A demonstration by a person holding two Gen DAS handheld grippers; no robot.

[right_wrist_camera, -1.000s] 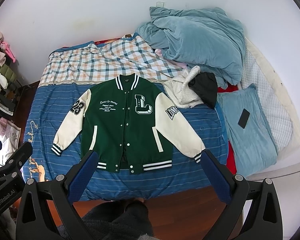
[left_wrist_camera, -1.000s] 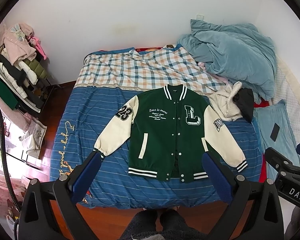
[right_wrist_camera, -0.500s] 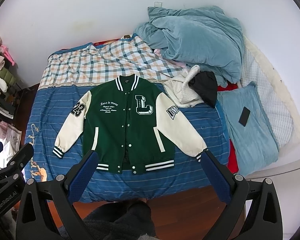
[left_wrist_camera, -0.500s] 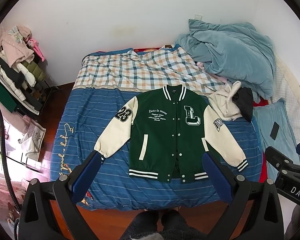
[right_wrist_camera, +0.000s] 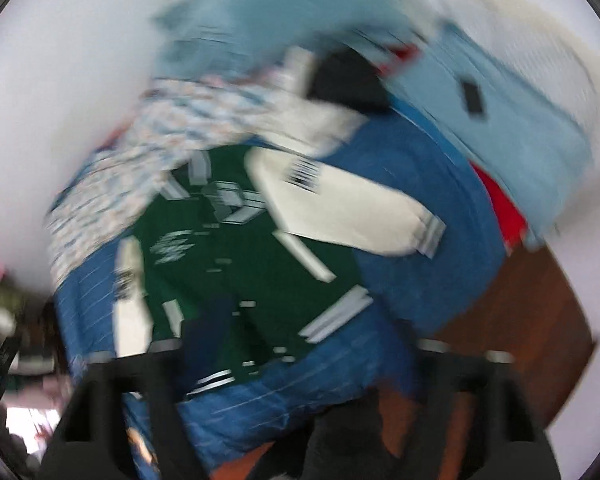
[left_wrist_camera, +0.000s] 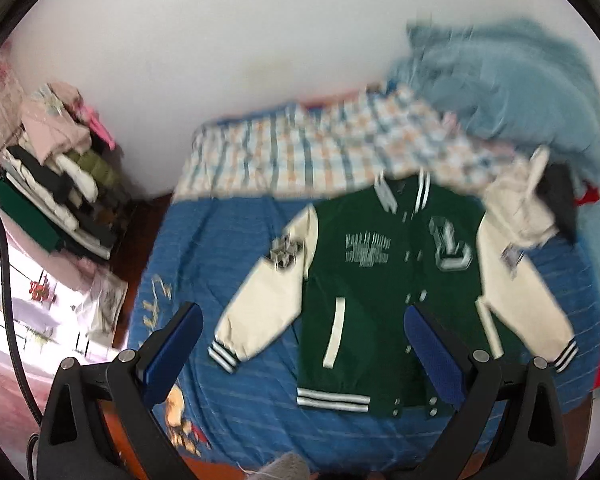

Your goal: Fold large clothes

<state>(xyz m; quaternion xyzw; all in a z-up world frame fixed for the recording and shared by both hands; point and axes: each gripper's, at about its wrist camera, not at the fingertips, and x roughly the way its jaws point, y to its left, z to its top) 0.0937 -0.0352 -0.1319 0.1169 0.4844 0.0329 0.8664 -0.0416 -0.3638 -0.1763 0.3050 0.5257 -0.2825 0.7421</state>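
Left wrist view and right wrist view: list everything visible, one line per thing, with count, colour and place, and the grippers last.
jacket: one, green body with cream sleeves, spread flat on the bed, front up.
bed cover: one, blue striped, under the jacket.
checked sheet: one, orange, blue and white, behind the collar.
blanket: one, pale blue, heaped at the far right corner.
cream garment: one, bunched beside the jacket's shoulder.
clothes stack: one pile, mixed colours, left of the bed.
dark flat object: one, on the pale blue pillow.
left gripper: blue pads, open, empty.
right gripper: blurred, state unclear.
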